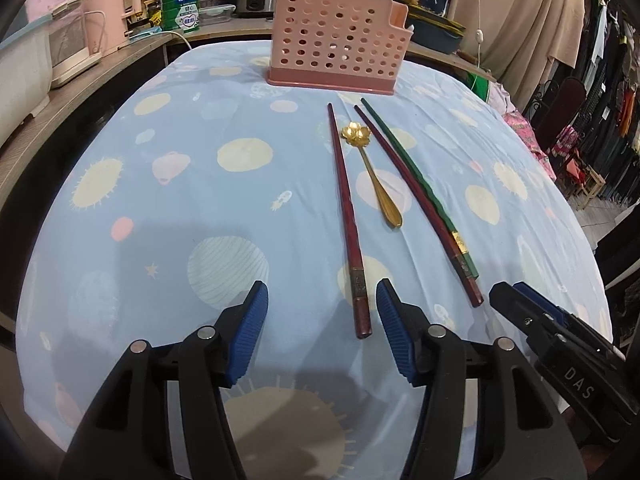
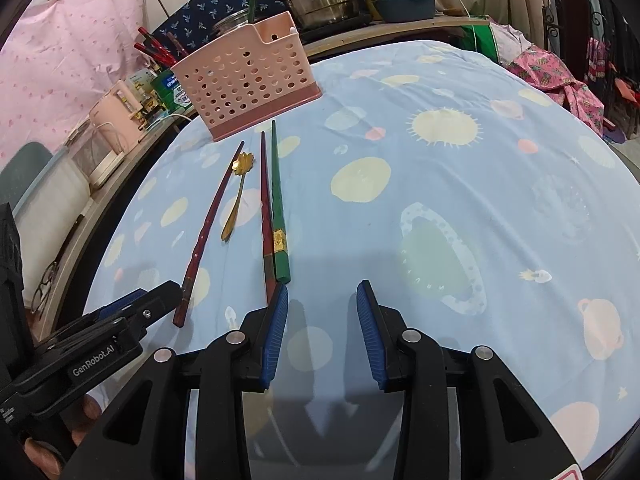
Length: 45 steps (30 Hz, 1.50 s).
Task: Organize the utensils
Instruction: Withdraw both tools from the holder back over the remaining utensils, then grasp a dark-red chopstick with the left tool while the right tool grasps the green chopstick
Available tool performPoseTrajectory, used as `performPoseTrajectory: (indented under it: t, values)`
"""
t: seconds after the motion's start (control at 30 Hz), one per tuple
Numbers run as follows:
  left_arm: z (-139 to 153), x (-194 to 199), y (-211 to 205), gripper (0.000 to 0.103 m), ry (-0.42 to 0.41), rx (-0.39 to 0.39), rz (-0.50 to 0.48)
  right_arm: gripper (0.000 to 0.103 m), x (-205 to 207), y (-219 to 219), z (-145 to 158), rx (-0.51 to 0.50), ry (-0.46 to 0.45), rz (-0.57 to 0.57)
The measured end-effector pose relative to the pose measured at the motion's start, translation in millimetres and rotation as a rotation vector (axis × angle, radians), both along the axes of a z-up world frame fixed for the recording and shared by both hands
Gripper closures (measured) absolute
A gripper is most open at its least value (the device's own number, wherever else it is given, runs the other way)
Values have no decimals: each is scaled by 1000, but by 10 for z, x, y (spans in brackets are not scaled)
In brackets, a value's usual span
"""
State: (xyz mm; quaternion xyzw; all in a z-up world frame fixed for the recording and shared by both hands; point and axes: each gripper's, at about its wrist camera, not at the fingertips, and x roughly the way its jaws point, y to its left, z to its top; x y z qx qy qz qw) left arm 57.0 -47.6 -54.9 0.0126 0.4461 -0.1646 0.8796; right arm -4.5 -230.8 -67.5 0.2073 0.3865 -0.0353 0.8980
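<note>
Left claw [image 1: 322, 312] wide open, holding nothing; lone red chopstick [image 1: 348, 216] has its butt end lying between the jaws, long axis pointing away toward pink holder [image 1: 336, 44]. Right claw [image 2: 322, 312] open, empty, beside red-green pair [image 2: 272, 208]. Left is nearer.

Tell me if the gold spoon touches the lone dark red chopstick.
Apart. The left wrist view shows blue cloth between gold spoon and lone dark red chopstick along their length.

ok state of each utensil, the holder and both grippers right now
left gripper: jaws open, empty
right gripper: jaws open, empty
lone red chopstick: flat on cloth
gold spoon: flat, bowl toward holder
red and green chopsticks: flat, side by side
pink holder: upright
</note>
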Motion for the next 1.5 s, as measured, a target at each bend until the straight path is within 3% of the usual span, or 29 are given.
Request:
performPoseTrajectory:
  t: [0.3,0.53,0.67,0.97,1.5]
  values:
    - [-41,0,-7,51,-24,39,2,67,6,19,-4,-19,-2,1]
    - [-39,31,40,61,-27,37,22,67,38,33,2,-22,-1,8]
    - [-49,17,30,61,-37,47,21,67,120,58,15,-28,-2,18]
    - [-53,6,27,61,-42,51,20,80,276,152,39,-53,-11,54]
    - [-52,-7,18,61,-52,59,16,88,408,97,8,-59,-11,41]
